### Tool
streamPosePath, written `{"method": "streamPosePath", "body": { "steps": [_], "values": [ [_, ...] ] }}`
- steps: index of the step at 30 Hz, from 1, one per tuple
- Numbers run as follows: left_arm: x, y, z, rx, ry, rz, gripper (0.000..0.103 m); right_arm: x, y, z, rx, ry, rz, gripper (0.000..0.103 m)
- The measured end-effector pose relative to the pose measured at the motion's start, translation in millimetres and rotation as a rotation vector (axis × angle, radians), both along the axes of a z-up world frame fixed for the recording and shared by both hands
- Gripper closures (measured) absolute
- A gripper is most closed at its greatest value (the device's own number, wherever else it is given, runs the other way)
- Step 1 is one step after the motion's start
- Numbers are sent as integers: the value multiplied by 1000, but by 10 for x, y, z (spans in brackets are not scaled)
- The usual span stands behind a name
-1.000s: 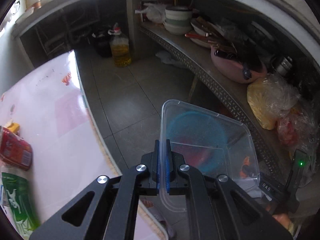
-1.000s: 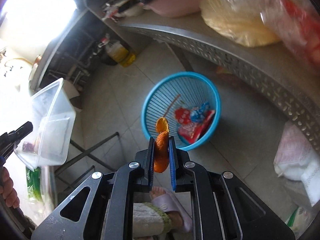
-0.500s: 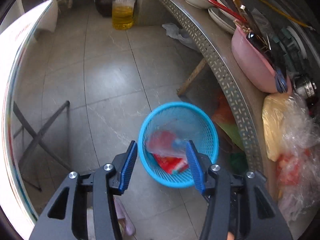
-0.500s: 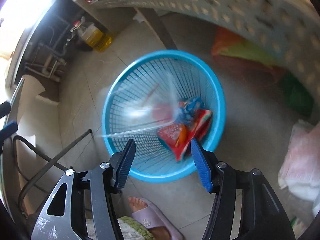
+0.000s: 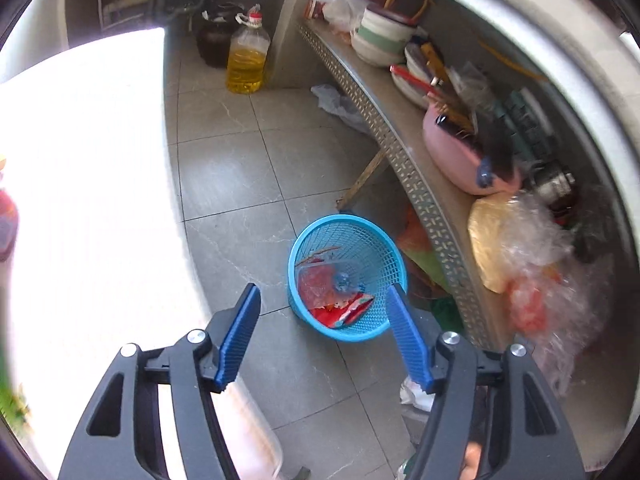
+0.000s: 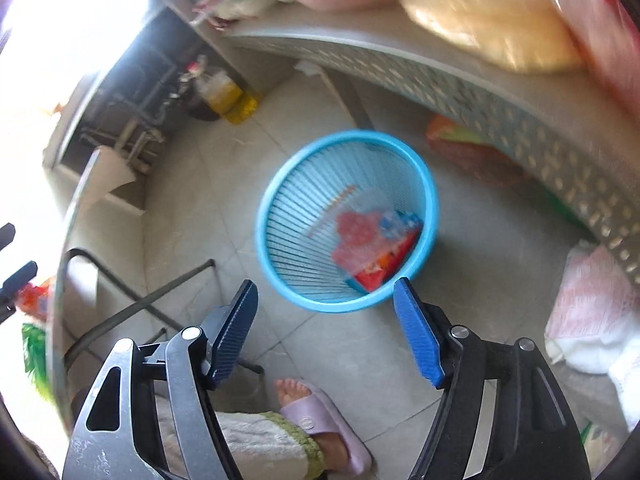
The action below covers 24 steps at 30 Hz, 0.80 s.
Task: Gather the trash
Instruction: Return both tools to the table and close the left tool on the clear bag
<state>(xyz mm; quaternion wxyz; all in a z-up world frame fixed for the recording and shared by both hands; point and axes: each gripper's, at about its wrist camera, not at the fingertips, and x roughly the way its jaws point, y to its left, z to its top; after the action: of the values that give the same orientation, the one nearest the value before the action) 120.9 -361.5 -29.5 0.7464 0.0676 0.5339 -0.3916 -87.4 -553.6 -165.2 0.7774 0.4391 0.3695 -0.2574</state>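
Left gripper (image 5: 324,334): your jaws are opening, already wide, with nothing between the blue pads (image 5: 240,334); you look down past them at the basket.
Right gripper (image 6: 326,330): your jaws are opening too, and they are empty; the basket's near rim shows in the gap.
Your foot (image 6: 320,414): in a lilac slipper on the tiles, on your side of the basket.
Basket (image 5: 298,248): blue mesh, upright on the grey floor, just in front of both grippers.
Trash: a clear plastic tub (image 5: 320,284) lies inside the basket on red and blue wrappers (image 5: 346,312); a thin stick (image 5: 318,254) leans on the basket's far wall.
Table (image 5: 80,200): white and glaring, left of the basket.
Shelf (image 5: 424,200): perforated metal edge, right of and above the basket, crowded with a pink bowl (image 5: 460,160) and plastic bags (image 5: 520,248).
Oil bottle (image 5: 246,58): yellow, on the floor well beyond the basket.
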Motion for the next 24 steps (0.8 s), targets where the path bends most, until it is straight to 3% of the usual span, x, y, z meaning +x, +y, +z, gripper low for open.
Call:
{"method": "streamPosePath", "body": {
  "steps": [7, 11, 18, 24],
  "values": [
    [-139, 1135, 587, -121, -150, 57, 36, 243, 342, 820, -142, -134, 133, 24],
    [-168, 1841, 779, -158, -243, 127, 34, 496, 618, 1184, -178, -201, 246, 20],
    [67, 3039, 817, -214, -334, 328, 34, 1119, 1220, 1602, -204, -265, 480, 16],
    [662, 3652, 735, -275, -300, 440, 34, 1721, 1780, 1828, -206, -291, 653, 15]
  ]
}}
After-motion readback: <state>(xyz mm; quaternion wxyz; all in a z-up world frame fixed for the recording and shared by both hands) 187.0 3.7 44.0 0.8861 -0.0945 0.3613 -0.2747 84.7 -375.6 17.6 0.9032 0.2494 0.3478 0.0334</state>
